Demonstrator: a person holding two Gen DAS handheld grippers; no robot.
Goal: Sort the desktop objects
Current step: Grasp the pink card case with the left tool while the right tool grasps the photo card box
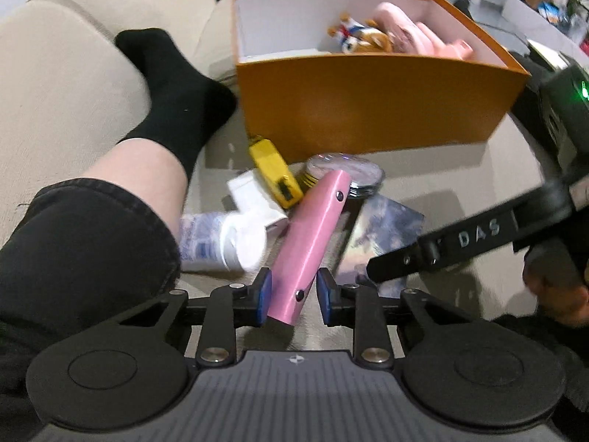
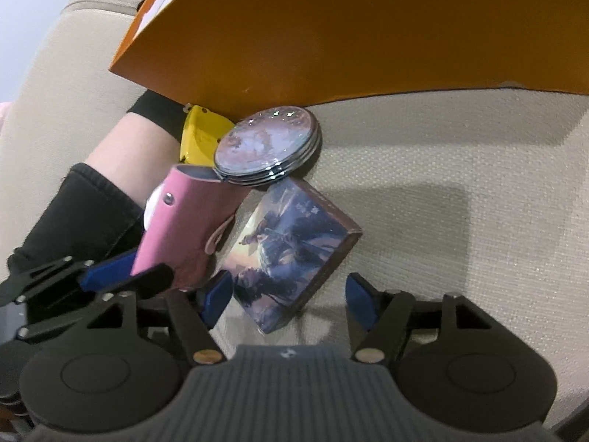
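pink case | on beige cushion before orange box, leaning on round tin | light, soft-skinned, smooth; best taken across lower body | left gripper straddling it, grip uncertain | right gripper spread wide, empty, over picture box

I am angling my left tool steeply downward, its blue pads pinching the lower end of a pink case. My right hand is holding my right tool close beside it, also tilting downward, its jaws standing wide apart and gripping nothing.
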